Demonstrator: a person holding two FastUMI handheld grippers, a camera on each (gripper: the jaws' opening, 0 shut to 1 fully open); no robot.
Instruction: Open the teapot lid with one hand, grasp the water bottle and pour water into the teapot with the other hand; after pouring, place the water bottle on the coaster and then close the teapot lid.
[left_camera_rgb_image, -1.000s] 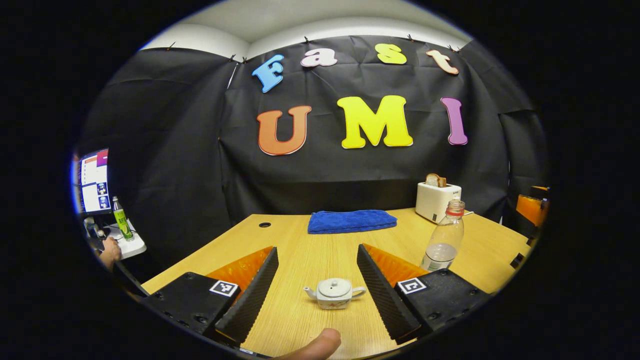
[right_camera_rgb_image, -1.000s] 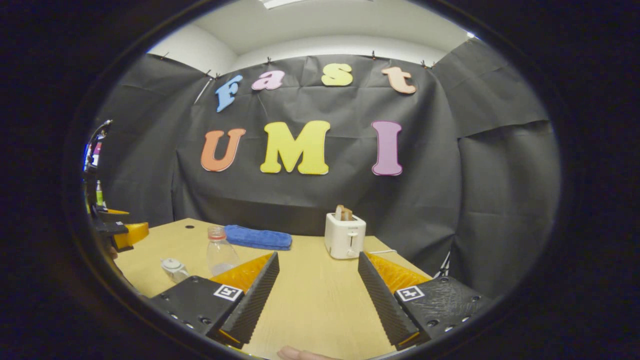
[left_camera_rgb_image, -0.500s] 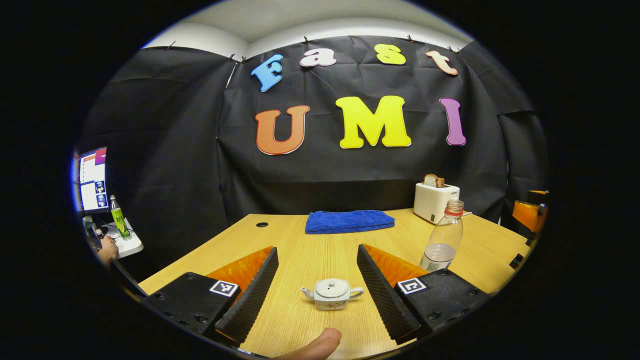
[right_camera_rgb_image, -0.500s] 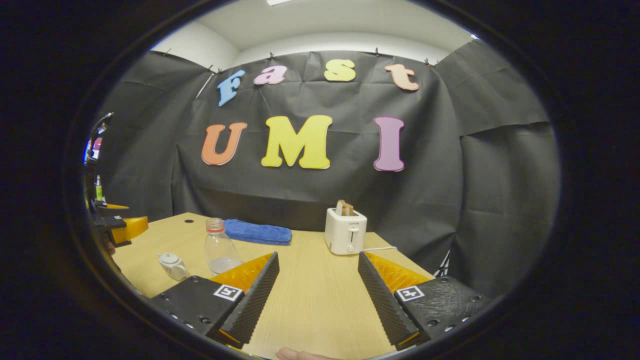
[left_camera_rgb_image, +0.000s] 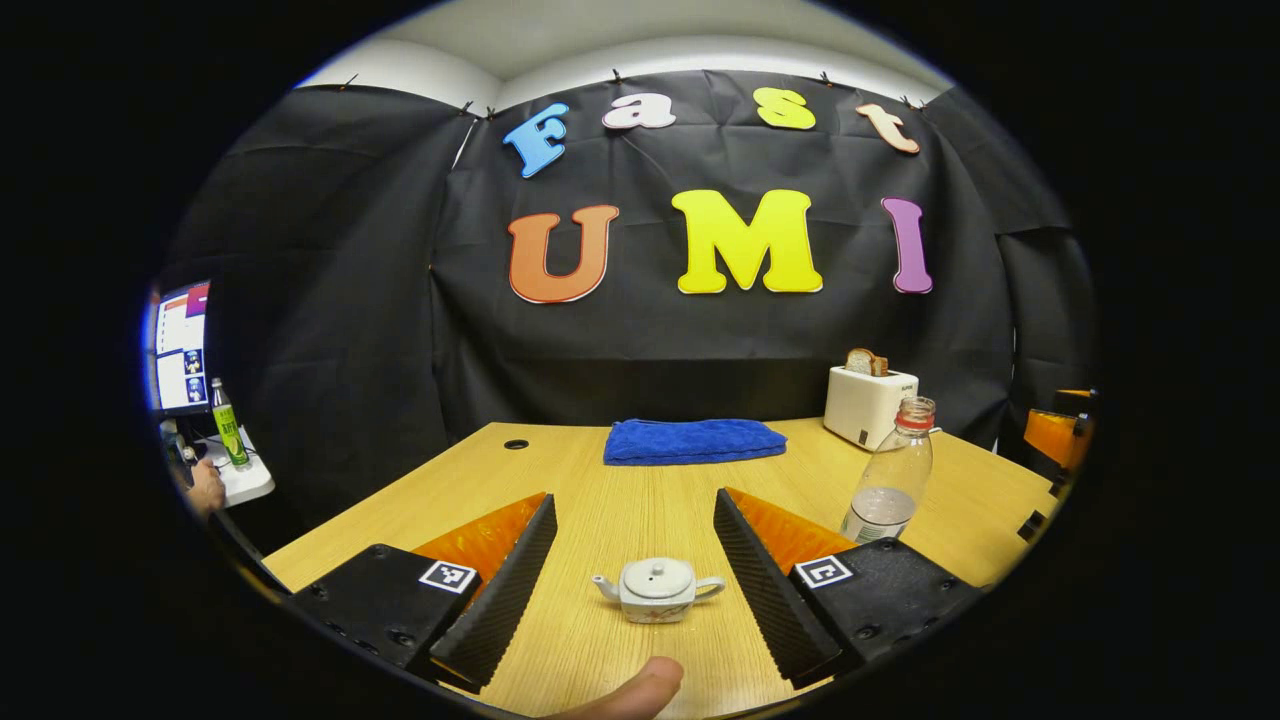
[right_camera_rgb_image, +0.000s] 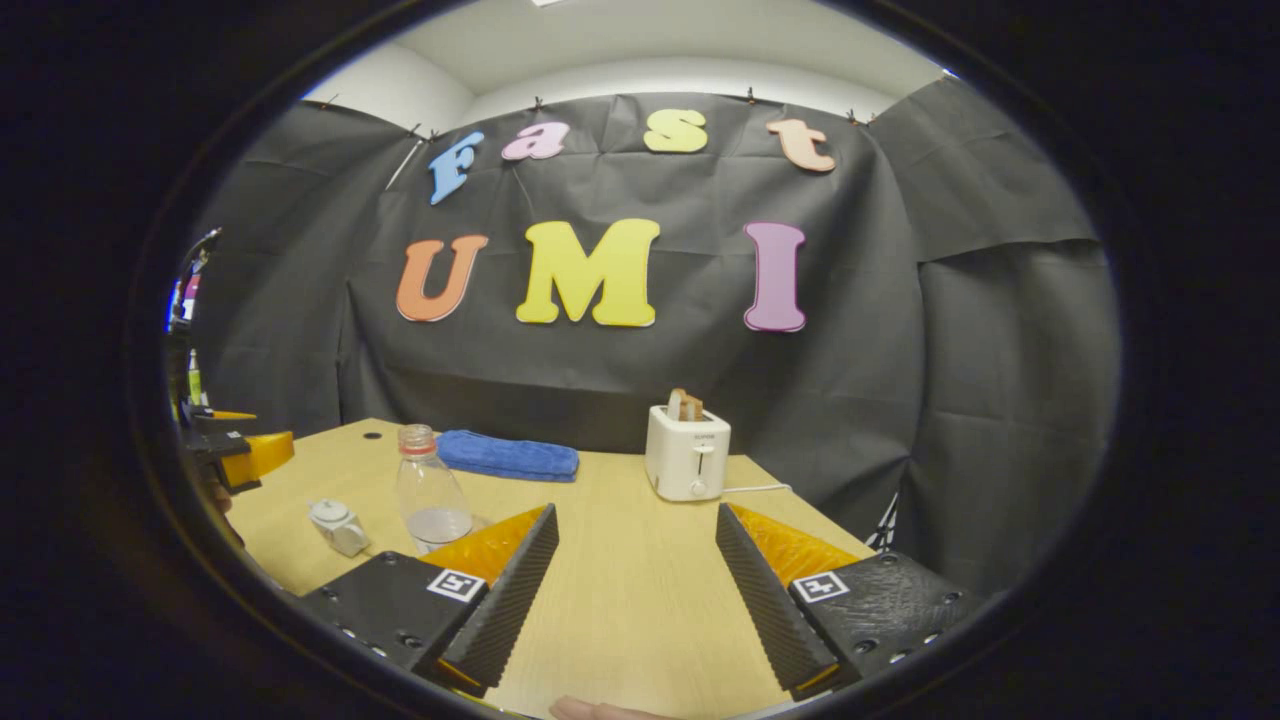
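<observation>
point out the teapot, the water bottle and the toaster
teapot (left_camera_rgb_image: 656, 593), left gripper view, on its white body under the lid
water bottle (left_camera_rgb_image: 893, 480), left gripper view, on its clear body
toaster (right_camera_rgb_image: 687, 454), right gripper view, on its white front face

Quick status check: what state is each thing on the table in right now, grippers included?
teapot: upright, lid on
water bottle: upright, uncapped, a little water in the bottom
toaster: bread standing in its slots
blue towel: folded, flat on the table
left gripper: open, holding nothing
right gripper: open, holding nothing
</observation>
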